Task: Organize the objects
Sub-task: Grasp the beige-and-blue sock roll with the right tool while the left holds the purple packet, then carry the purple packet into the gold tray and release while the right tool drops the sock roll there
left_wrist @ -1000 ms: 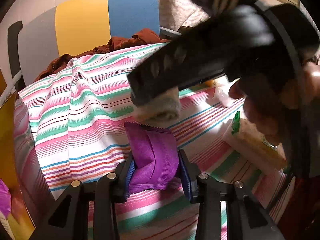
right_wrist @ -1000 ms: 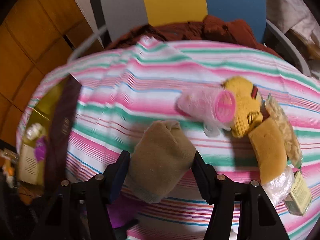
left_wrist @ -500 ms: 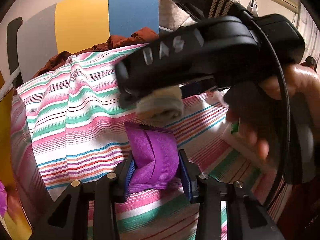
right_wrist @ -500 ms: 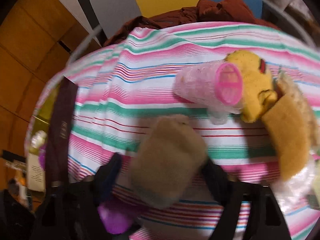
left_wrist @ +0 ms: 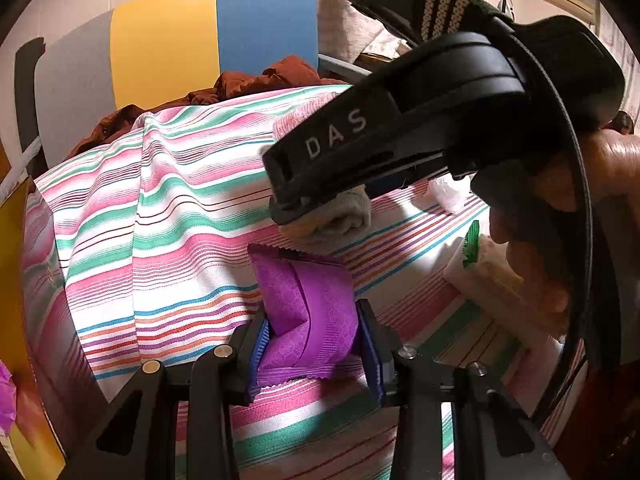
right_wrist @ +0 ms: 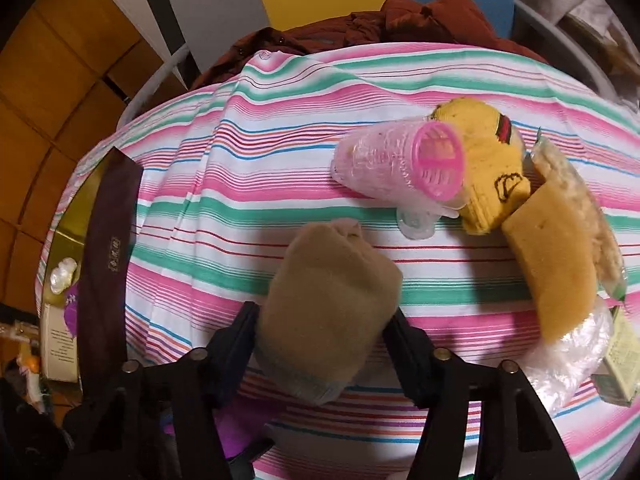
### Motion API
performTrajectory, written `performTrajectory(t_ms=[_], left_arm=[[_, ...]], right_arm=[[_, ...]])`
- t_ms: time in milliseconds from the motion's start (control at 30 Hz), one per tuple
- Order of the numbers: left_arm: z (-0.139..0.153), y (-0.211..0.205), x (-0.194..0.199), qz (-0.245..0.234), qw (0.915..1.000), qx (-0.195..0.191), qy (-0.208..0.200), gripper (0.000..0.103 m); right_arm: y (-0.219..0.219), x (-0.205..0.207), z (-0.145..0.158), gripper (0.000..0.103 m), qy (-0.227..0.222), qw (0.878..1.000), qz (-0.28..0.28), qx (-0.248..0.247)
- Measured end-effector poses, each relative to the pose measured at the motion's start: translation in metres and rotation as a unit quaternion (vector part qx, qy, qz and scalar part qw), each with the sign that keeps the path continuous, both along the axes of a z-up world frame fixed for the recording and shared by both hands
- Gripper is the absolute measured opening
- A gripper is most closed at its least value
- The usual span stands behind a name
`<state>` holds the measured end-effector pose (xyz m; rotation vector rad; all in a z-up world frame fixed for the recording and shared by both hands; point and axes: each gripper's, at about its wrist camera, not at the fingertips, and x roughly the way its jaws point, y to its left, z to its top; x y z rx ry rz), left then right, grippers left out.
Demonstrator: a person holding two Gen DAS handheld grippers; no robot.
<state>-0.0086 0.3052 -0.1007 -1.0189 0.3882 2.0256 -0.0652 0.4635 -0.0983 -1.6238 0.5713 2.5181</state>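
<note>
Our left gripper (left_wrist: 314,334) clamps a purple packet (left_wrist: 308,312); our right gripper (right_wrist: 322,326) grips a tan sock (right_wrist: 326,292) above the striped tablecloth (right_wrist: 280,160). A pink-capped bottle (right_wrist: 400,164) lies toward its right edge.

green packet (right_wrist: 618,364) cut off at right edge

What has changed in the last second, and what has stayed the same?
The right gripper, seen from the left wrist camera, rose up-right with the tan sock. Both grips are unchanged: the left gripper keeps the purple packet. Nothing was let go.
</note>
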Motion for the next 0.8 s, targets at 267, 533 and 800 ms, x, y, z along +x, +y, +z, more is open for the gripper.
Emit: performTrajectory(t_ms=[267, 533, 800], left_arm=[[0.024, -0.011, 0.017, -0.006, 0.9999, 0.011, 0.011, 0.039], [0.039, -0.033, 0.020, 0.012, 0.9997, 0.017, 0.009, 0.039], [0.063, -0.051, 0.026, 0.028, 0.9983, 0.049, 0.018, 0.039]], right_arm=[[-0.015, 0.003, 0.027, 0.057, 0.067, 0.996, 0.057, -0.029], [-0.019, 0.002, 0.023, 0.053, 0.056, 0.997, 0.057, -0.009], [-0.014, 0.002, 0.018, 0.050, 0.052, 0.998, 0.048, -0.003]])
